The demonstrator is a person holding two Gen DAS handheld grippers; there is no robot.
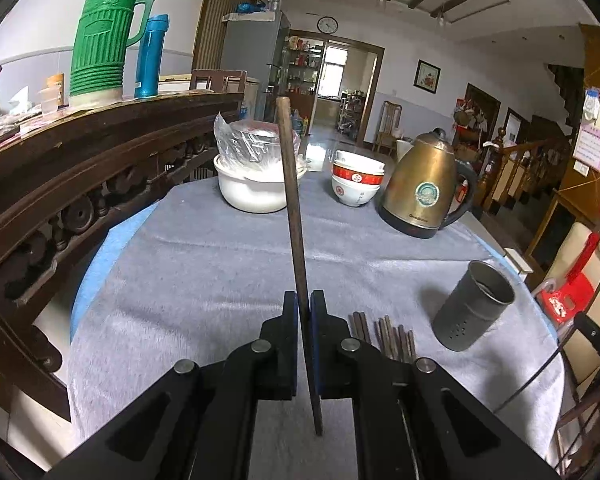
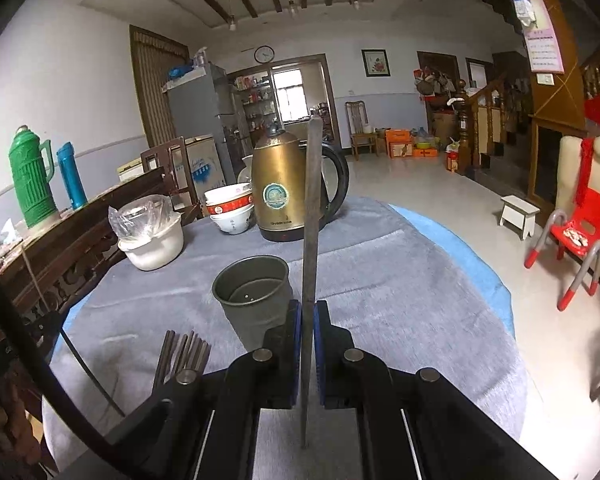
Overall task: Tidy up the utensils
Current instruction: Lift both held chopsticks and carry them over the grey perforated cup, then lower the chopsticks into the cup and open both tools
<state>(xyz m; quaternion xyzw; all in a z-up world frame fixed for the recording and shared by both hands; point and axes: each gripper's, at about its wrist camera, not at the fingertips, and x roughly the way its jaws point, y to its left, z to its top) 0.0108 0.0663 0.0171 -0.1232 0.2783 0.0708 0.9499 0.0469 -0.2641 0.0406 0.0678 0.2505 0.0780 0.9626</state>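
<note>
So both claws are busy right now. The left claw (image 1: pixel 304 300) is pinched down on a single brown chopstick (image 1: pixel 294 216), which sticks up and forward from between the blue pads, with its lower end poking out behind the grip toward the camera. The right claw (image 2: pixel 308 310) is doing the same thing with its own chopstick (image 2: pixel 311 216), this one looking more grey in the light, clamped tight and standing nearly straight up.

The rest of the chopsticks (image 1: pixel 384 336) lie in a loose bundle flat on the tabletop (image 1: pixel 188 264), just to the right of the left claw and partly tucked under its arm. From the right wrist view that same bundle (image 2: pixel 184 354) sits to the left of the right claw, so it's basically between the two.

The metal cup (image 2: pixel 256 296) with little holes in it stands upright just ahead and left of the right claw, touching nothing as far as I can tell, and it looks empty inside. In the left view the cup (image 1: pixel 474 306) is off to the right, beyond the bundle.

Further ahead of both claws: a gold kettle (image 1: pixel 428 192), a stack of red and white bowls (image 1: pixel 356 182), and a white pot (image 1: pixel 256 188) with a plastic bag over a glass container on top. A grey cloth covers the tabletop. Off to the left, up on a dark wooden sideboard (image 1: pixel 100 152), there's a green thermos (image 1: pixel 104 36) and a blue bottle (image 1: pixel 152 56) beside it.
</note>
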